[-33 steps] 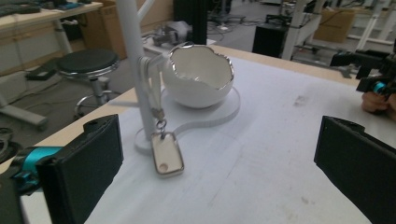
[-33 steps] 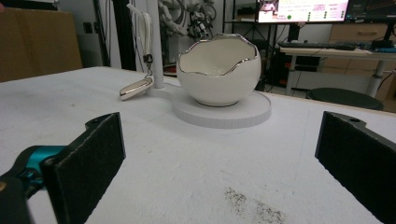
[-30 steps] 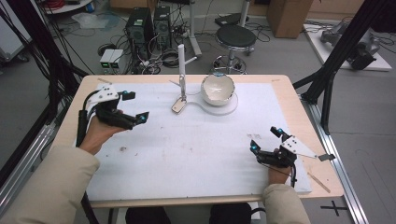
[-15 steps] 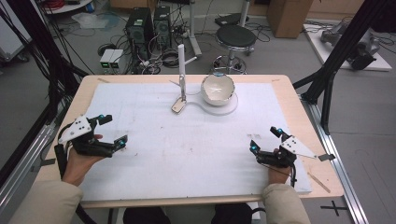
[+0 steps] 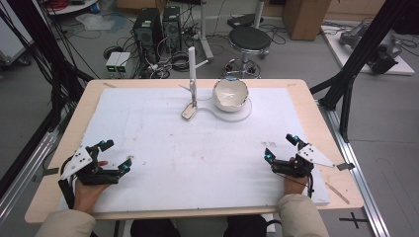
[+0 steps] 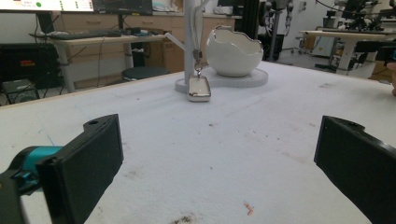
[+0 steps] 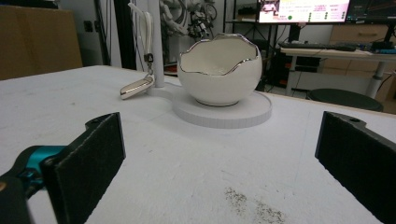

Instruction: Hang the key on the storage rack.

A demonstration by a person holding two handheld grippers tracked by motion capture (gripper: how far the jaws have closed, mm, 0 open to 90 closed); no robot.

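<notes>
A person sits at the near side of a table [image 5: 323,126] with a white mat [image 5: 197,153] on top. Each hand holds a gripper.

The left gripper [image 5: 116,155] rests low on the mat at the near left corner. Its jaws are wide apart and hold nothing. In the left gripper view, the two black jaws stand at the sides with bare mat between them.

The right gripper [image 5: 280,147] rests on the mat at the near right. Its jaws are wide apart too, and nothing is in them. The two grippers are well apart from each other.

At the far middle of the table stands a white bowl [image 5: 230,94] with a jagged rim, like a broken eggshell. It sits on a flat white base [image 5: 244,109]. Just to its left a white post [image 5: 191,69] stands up. A small silver tag [image 5: 189,112] hangs from the post by a strap, and its low end touches the mat.

The bowl and the tag are far from both grippers. In the right gripper view the bowl's rim looks shiny silver.

Behind the table are a black stool [image 5: 249,37] and computer boxes [image 5: 157,27] on the floor.
</notes>
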